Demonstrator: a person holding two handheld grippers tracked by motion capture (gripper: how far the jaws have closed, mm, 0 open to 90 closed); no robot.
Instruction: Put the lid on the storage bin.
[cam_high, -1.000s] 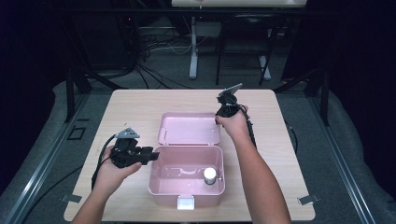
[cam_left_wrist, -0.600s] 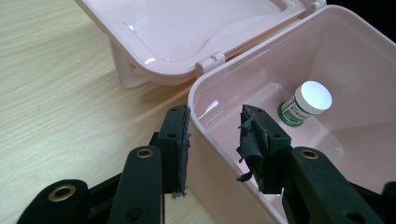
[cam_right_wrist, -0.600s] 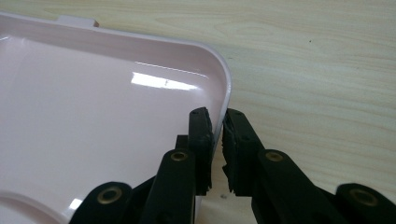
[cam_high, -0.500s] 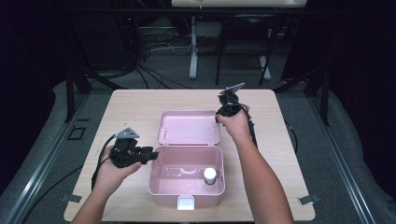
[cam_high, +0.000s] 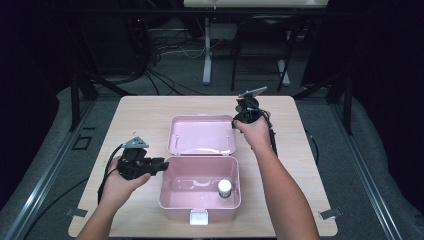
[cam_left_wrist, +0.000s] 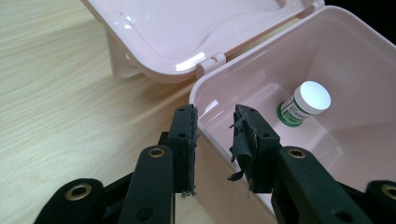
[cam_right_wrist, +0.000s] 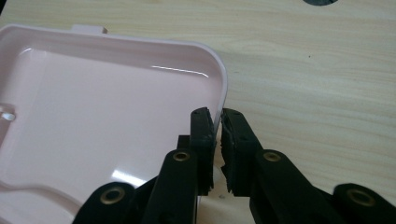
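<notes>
Likely closing the pink box (cam_high: 200, 197): right gripper (cam_right_wrist: 218, 140) fingers pinch the lid (cam_high: 202, 135) rim at its right edge, lid lying open behind the box. Left gripper (cam_left_wrist: 215, 144) fingers are parted, straddling the box's left wall. A white-capped bottle (cam_left_wrist: 302, 103) stands inside the box. Swing the lid slowly over the hinge; steady the wall.

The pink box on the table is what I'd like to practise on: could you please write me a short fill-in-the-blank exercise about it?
1. The lid of the pink box is ____.
2. Inside the box stands a small bottle with a ____ cap.
3. The right hand-held gripper has its jaws on the edge of the ____.
4. The left hand-held gripper straddles the box's ____.

Missing words: open; white; lid; wall
</notes>
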